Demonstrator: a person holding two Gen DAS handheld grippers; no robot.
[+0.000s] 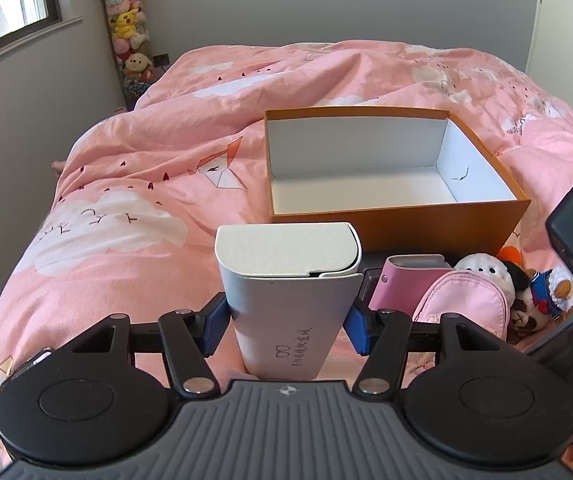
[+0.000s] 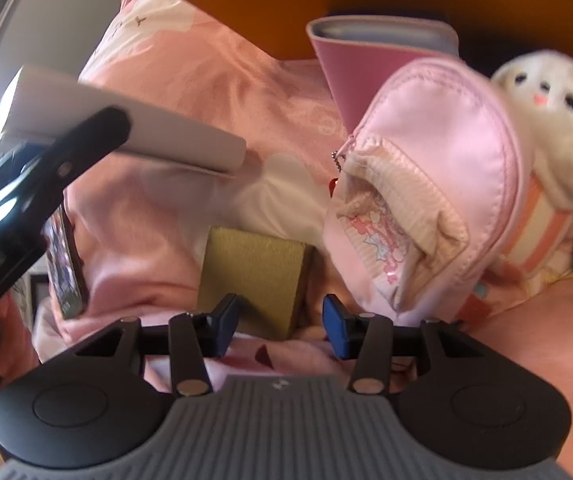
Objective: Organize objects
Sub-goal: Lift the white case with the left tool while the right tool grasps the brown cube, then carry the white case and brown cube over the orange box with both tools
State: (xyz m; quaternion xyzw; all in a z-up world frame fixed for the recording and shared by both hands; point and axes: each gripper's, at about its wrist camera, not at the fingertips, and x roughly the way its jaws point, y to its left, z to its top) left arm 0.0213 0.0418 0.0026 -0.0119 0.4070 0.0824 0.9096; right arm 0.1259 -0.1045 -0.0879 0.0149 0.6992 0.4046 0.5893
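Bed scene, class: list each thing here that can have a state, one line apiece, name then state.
Orange box: lid off, nothing inside.
White case: flap closed, clamped between the left tongs, lifted off the bedding.
Right tongs: open, gold block just ahead, untouched.
Pink pouch: front pocket gaping.
Pink wallet: closed, standing against the box.

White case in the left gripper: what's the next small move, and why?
Probably carry the white case forward over the orange box and release it there. The left gripper is clamped on the case, and the box sits open and empty just beyond it.
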